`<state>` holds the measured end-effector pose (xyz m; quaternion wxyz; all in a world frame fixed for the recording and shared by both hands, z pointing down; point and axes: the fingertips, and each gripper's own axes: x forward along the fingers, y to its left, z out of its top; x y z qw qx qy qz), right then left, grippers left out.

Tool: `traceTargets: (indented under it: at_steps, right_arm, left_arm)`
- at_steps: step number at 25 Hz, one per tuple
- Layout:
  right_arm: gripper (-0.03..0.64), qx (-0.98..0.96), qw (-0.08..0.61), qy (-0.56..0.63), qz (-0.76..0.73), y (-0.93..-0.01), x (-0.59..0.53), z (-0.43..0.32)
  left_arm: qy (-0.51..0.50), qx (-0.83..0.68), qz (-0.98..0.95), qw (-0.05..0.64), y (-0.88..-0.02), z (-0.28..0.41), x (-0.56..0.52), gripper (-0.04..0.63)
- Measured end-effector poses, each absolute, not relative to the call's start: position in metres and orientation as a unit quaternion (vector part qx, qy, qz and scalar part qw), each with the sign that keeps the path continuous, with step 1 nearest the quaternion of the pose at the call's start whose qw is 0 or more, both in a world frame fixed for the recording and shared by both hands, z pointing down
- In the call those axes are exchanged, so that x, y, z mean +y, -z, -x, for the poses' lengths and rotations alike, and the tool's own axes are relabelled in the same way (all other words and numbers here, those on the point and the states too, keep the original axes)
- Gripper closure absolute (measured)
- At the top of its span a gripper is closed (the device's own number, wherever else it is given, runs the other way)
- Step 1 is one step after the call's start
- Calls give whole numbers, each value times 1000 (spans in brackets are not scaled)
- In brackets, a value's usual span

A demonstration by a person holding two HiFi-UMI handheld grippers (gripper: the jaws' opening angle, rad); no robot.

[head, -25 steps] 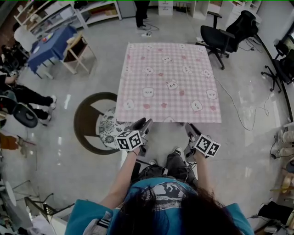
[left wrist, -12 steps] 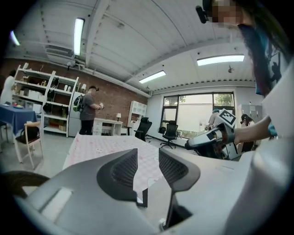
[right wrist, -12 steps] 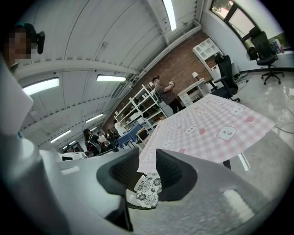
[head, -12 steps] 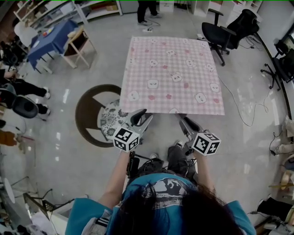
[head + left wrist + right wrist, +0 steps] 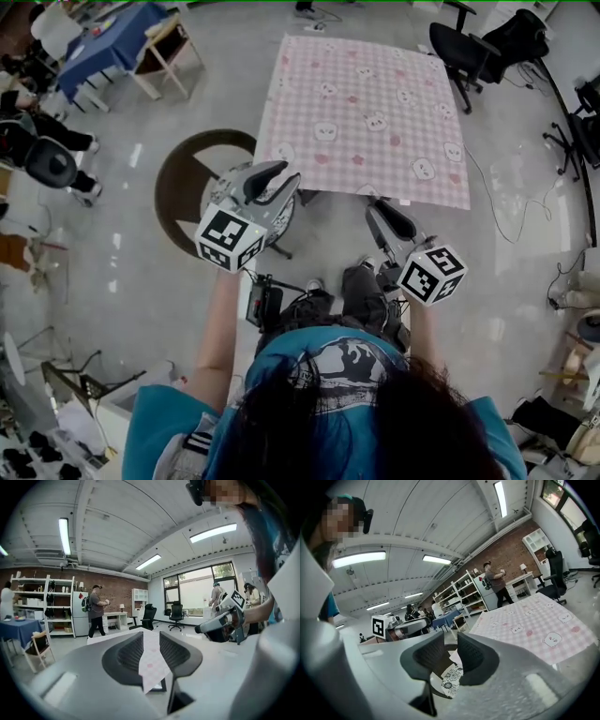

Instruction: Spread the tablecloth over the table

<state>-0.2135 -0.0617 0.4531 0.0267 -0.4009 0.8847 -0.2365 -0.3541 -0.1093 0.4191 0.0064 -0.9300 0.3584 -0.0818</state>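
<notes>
I see the tablecloth [image 5: 366,112] lying flat over the worktop in the upper middle of the head view, pink checks with small animal faces. My left hand-held gripper [image 5: 284,174] hangs at the cloth's near left corner, above a floral stool [image 5: 217,195]. Its jaws are partly apart and closing. The cloth shows through the gap, but the pads hold nothing. My right hand-held gripper [image 5: 380,208] sits at the cloth's near edge, right of centre, jaws likewise half apart, closing and empty. A black office chair [image 5: 466,49] stands at the upper right.
</notes>
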Motion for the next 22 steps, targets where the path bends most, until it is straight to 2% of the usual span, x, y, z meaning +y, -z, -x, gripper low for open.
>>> traceTargets:
  at_steps: [3,9,17,22]
  right_arm:
    - [540,894,30,226,387,-439,-50,229]
    - [569,894,16,225,386,-445,-35,236]
    - [574,892,12,222,393,-453,-31,232]
    - [614,892,17,211,399,-452,-29,224]
  left_arm:
    - [58,345,937,-6,-410,345,-89,501]
    - [78,331,940,-21,-434,319,-64,539]
    - [37,297,951,-76,-448,271,-41,581]
    - [51,292,952,-83,-460,261,-30,581]
